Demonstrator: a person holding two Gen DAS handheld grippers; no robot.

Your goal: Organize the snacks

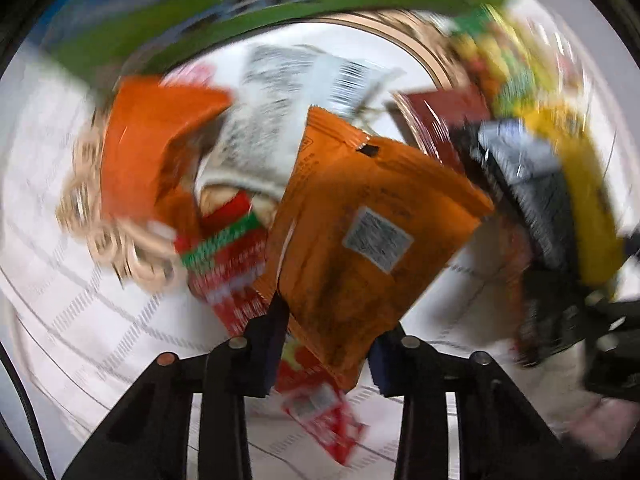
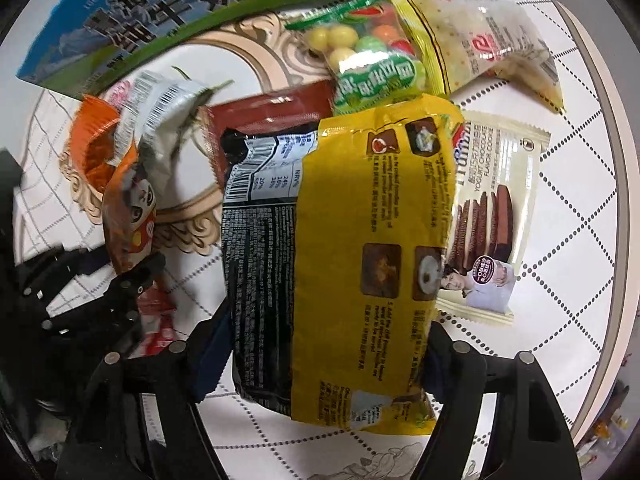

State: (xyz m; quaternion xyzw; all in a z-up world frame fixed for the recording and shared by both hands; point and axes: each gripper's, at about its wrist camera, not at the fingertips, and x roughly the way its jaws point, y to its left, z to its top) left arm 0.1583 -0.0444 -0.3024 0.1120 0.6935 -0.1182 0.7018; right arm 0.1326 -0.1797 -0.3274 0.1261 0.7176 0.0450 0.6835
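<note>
Left hand-held gripper [image 1: 328, 344] clamps orange packet [image 1: 368, 232]; right hand-held gripper [image 2: 328, 344] clamps yellow-black packet [image 2: 352, 264] between fingers.

Orange packet [image 1: 360, 224]; yellow-black packet [image 2: 360, 240].

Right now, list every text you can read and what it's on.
"YOGURT CHOCOLATE FLAVOR COOKIE": cream cookie packet.
"牛奶": blue-green milk carton.
"NRV%": yellow-black packet in the right gripper.
Orange packet in the left gripper: print too blurred to read.
</note>
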